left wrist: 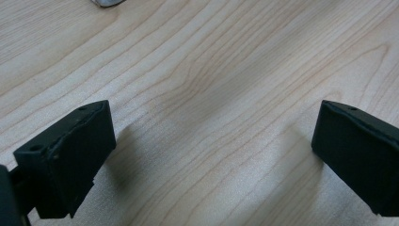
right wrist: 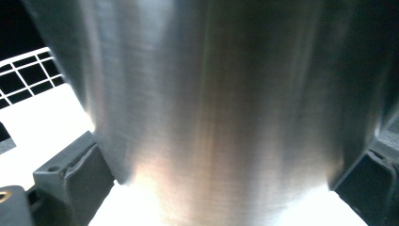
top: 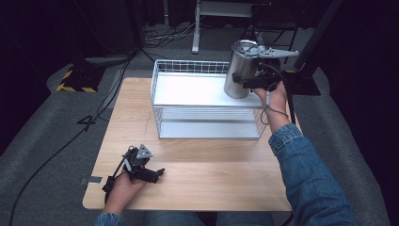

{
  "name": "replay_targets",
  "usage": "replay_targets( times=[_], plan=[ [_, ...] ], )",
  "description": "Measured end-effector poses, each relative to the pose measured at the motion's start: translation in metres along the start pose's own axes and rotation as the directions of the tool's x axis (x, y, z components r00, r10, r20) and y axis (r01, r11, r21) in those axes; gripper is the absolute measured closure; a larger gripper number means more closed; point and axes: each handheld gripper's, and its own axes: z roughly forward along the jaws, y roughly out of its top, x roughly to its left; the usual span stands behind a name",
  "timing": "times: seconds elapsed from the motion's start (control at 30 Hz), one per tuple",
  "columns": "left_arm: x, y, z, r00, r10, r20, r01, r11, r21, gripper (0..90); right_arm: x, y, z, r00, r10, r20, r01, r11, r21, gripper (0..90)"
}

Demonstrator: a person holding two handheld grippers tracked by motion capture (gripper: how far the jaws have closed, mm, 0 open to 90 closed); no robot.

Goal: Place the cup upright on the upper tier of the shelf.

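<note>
A: What lies in front of you, biggest first?

B: Your table [top: 197, 183] is a pale wooden slab with long wavy grain. On its far half stands a white wire rack [top: 207, 101] of two tiers, with a gridded rim and flat white shelves.

A: And on the rack?

B: A brushed steel canister [top: 241, 70], a tall cylinder with a dull vertical sheen, stands upright at the right end of the top shelf, its round mouth open.

A: What is your right gripper [top: 254, 81] doing?

B: Its black blocky jaws sit one on each side of the canister's lower wall, pressed against the metal, pinching it.

A: Your left gripper [left wrist: 214, 155]?

B: It rests low at the table's near left, its square matte jaws spread wide over bare wood, gripping nothing.
</note>
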Motion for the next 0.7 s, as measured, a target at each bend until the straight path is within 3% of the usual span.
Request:
replay_targets(
  times=[0.13,0.27,0.43,0.7],
  plan=[
    [0.000,0.000,0.000,1.0000,-0.001,0.000,0.001,1.0000,0.000,0.6,0.000,0.002,0.000,1.0000,0.005,0.002,-0.005,1.000,0.007,1.4],
    [0.000,0.000,0.000,1.0000,0.000,0.000,0.000,1.0000,0.000,0.6,0.001,0.004,-0.005,0.9999,0.013,0.004,-0.013,1.000,-0.028,0.5],
    [-0.001,0.000,0.000,1.0000,-0.004,-0.003,0.004,1.0000,-0.002,0.7,0.004,0.005,-0.011,0.9999,0.008,0.010,-0.008,1.000,-0.010,0.0],
    [-0.001,-0.001,-0.001,1.0000,-0.006,-0.002,0.006,1.0000,0.000,0.8,0.009,0.004,-0.030,0.9999,-0.008,0.006,0.008,1.000,-0.016,0.1]
  ],
)
